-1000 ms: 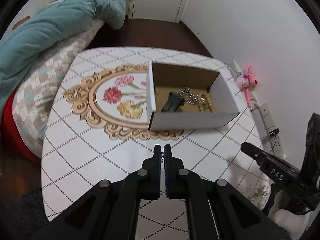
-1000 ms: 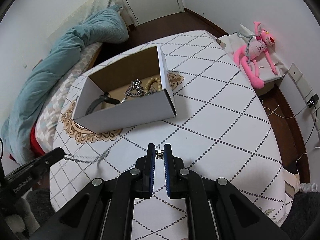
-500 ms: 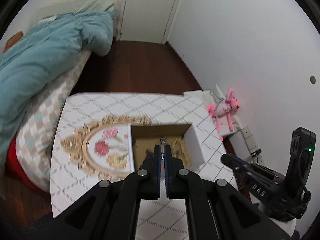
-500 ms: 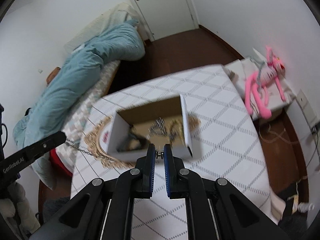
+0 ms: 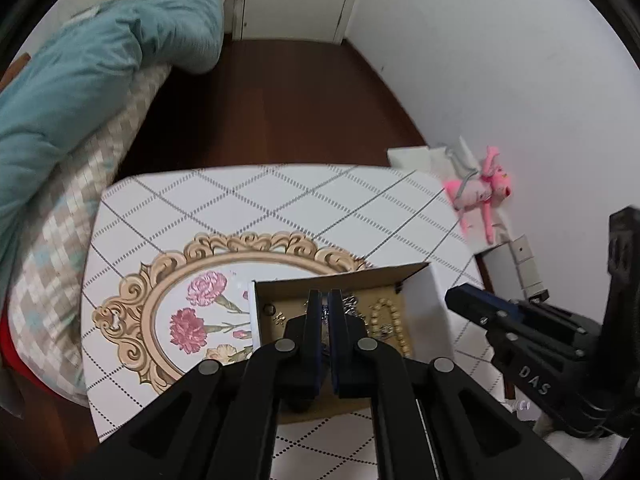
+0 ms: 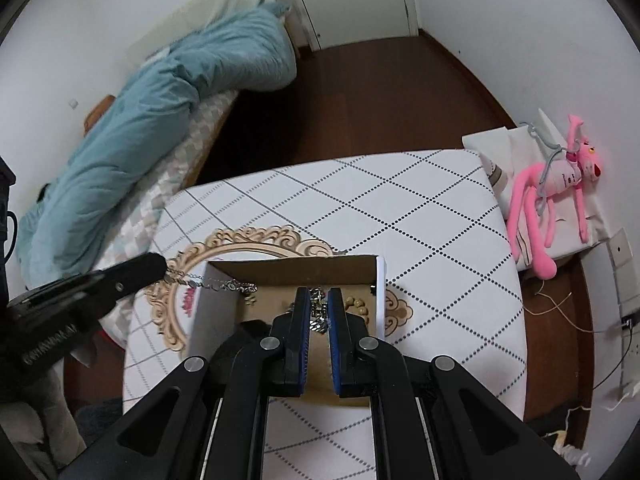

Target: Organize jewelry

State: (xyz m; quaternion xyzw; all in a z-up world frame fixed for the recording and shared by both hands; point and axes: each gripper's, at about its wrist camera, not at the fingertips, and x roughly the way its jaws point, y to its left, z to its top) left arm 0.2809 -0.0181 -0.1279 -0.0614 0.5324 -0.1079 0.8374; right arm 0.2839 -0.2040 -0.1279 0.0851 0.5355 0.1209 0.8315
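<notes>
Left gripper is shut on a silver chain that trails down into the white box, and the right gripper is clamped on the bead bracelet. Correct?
Not quite. The right gripper holds nothing: in the right wrist view its jaws stand apart above the white box, and the bead bracelet lies inside. The left gripper does pinch the silver chain trailing into the box.

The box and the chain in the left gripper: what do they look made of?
Box: likely cardboard, matte brown inside, white outside, with thin folded walls. Chain, held by the left gripper: probably silver-toned metal, since its fine links glint; plating or alloy can't be told.

Left gripper (image 5: pixel 324 304) hides box (image 5: pixel 436 312) contents.
</notes>
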